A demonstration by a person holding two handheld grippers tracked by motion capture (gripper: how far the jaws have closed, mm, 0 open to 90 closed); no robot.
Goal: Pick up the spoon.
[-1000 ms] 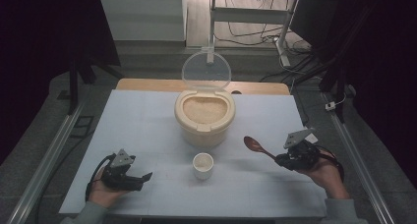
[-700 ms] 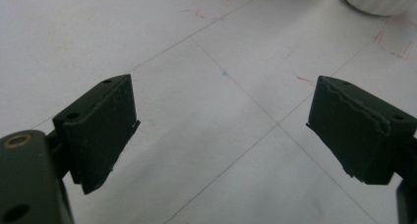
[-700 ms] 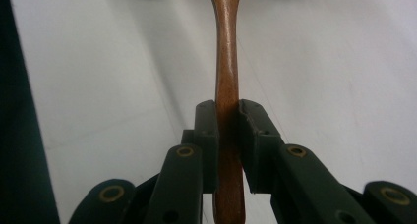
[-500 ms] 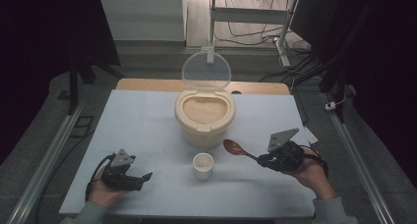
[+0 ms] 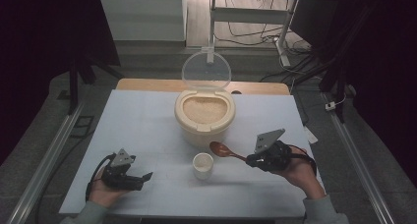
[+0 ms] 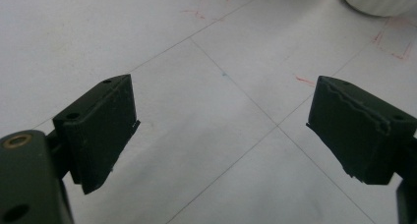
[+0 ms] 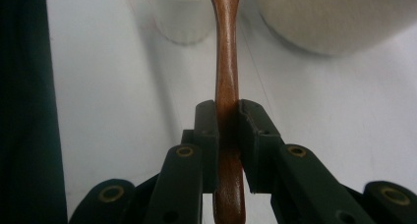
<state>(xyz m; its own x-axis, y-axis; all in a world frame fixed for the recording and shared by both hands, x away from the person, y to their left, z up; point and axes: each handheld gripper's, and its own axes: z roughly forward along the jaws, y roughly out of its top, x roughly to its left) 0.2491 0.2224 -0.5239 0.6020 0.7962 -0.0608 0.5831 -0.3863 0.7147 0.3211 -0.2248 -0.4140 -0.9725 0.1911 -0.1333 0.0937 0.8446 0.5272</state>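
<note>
While you hold the wooden spoon by its handle, its bowl hangs just above the worktop, between the small white cup and the front wall of the cream rice container; the bowl looks empty, though it is too small to be sure. Seen along your right gripper, the two black fingers are pressed tight against either side of the handle near its end, so the spoon stands out straight ahead like an extension of the tool; gripping so far back likely gives you reach into the container while keeping the gripper clear of its rim. From above, your right gripper sits at the right front of the worktop with your hand behind it. The container stands at the middle of the worktop, filled with pale grain; its clear lid is tipped up and back, leaving the opening free from your side. The cup stands just in front of it, probably to receive a scoop. Your left gripper rests low at the left front, well apart from everything; its fingers are spread wide with nothing between them, seemingly parked out of the way.
</note>
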